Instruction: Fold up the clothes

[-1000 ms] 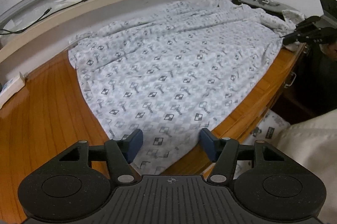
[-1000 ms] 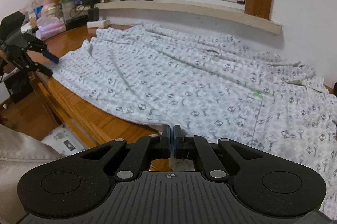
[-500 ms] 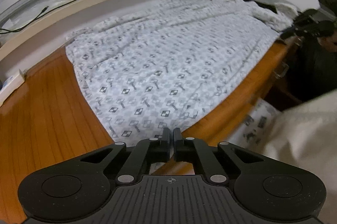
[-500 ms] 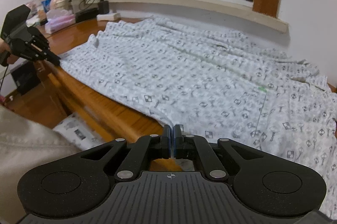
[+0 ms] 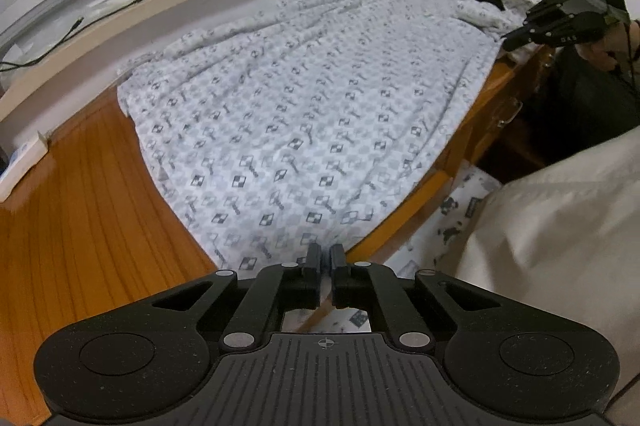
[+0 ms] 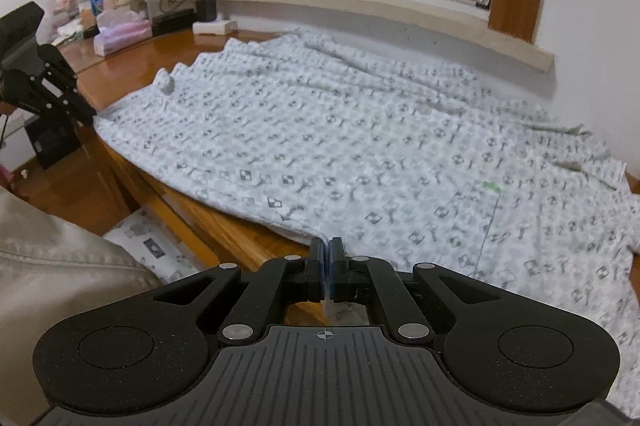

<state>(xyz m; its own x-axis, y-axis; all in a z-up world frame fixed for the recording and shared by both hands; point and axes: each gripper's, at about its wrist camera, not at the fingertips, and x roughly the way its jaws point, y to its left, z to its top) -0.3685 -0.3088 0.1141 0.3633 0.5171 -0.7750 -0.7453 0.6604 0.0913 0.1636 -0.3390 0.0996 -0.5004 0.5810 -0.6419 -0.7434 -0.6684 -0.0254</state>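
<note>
A wooden counter (image 5: 80, 226) fills the lower left of the left wrist view, its front edge running from bottom centre to the right edge. In the right wrist view it shows at centre left.

Spread across it lies the patterned white garment (image 5: 304, 97), covering the middle of both views; its near hem lies along the counter's front edge, and part of the cloth hangs below that edge at lower centre. Behind it runs a pale window sill (image 6: 360, 9) under a closed blind.

A person's beige clothing (image 5: 552, 234) fills the lower right of the left wrist view.

The left hand-held gripper (image 5: 325, 256), at bottom centre of its own view, has the garment's near hem between its fingers; its jaws stand narrow and are opening slightly. It also shows at the left edge of the right wrist view.

The right hand-held gripper (image 6: 325, 258), at bottom centre of its view, is clamped tight on the garment's hem. In the left wrist view it sits at upper right, at the cloth's far corner.

Bottles, boxes and a pink pack (image 6: 120, 31) crowd the counter's upper left end.
</note>
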